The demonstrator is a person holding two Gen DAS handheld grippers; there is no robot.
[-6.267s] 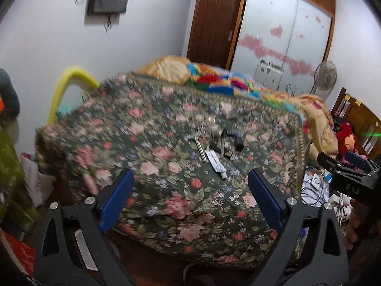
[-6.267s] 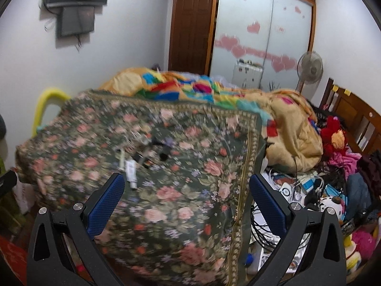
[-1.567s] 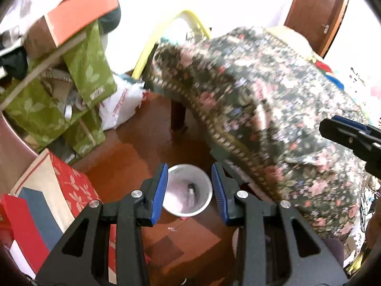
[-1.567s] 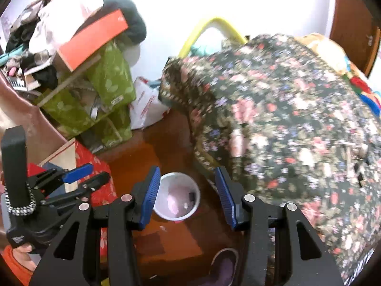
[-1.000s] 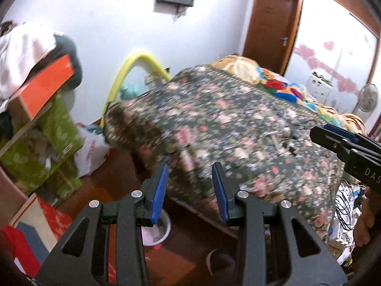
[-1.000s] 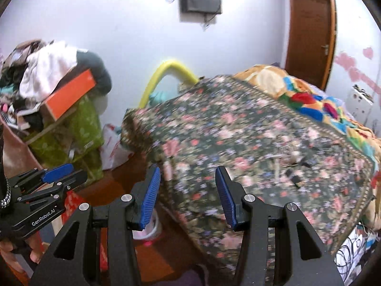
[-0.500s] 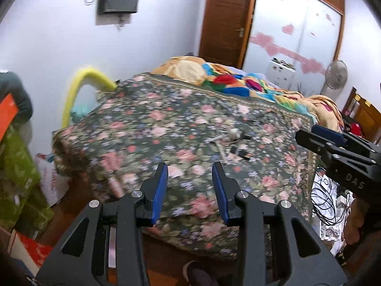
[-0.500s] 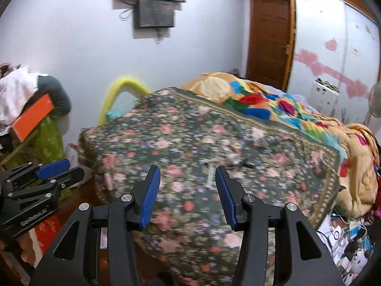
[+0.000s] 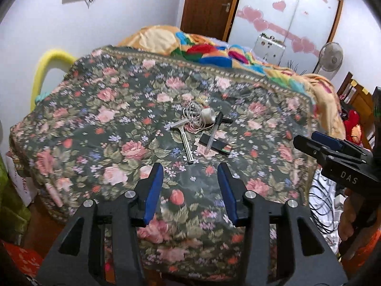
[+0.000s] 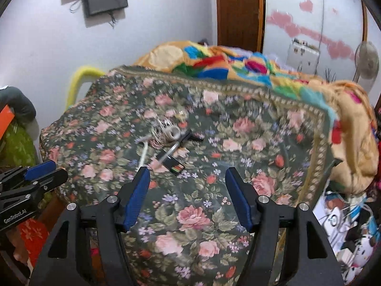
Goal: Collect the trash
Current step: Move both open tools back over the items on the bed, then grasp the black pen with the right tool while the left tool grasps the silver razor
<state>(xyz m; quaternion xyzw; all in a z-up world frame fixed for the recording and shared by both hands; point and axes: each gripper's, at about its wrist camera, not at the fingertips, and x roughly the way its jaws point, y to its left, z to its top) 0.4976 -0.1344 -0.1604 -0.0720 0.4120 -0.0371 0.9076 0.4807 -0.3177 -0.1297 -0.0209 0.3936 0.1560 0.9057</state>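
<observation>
Floral cloth (image 9: 100, 109) fills mid-frame; the trash pile (image 9: 202, 128) of pen, cord and flat packet lies at its centre. Left gripper (image 9: 190, 186) and right gripper (image 10: 187, 195), both spread and empty, hover short of it. Likely step: reaching; next, close on one piece.

**Count of things on the floral bedspread**

One floral bedspread (image 9: 100, 109). On it, in a single cluster: one metal comb-like tool (image 9: 185, 140), one tangled thin white cord (image 9: 194, 116), one small white roll (image 9: 207, 115), one black-capped pen (image 9: 214, 131), one flat dark packet (image 9: 215, 144). Two grippers: left gripper (image 9: 190, 176), right gripper (image 10: 188, 181).
</observation>
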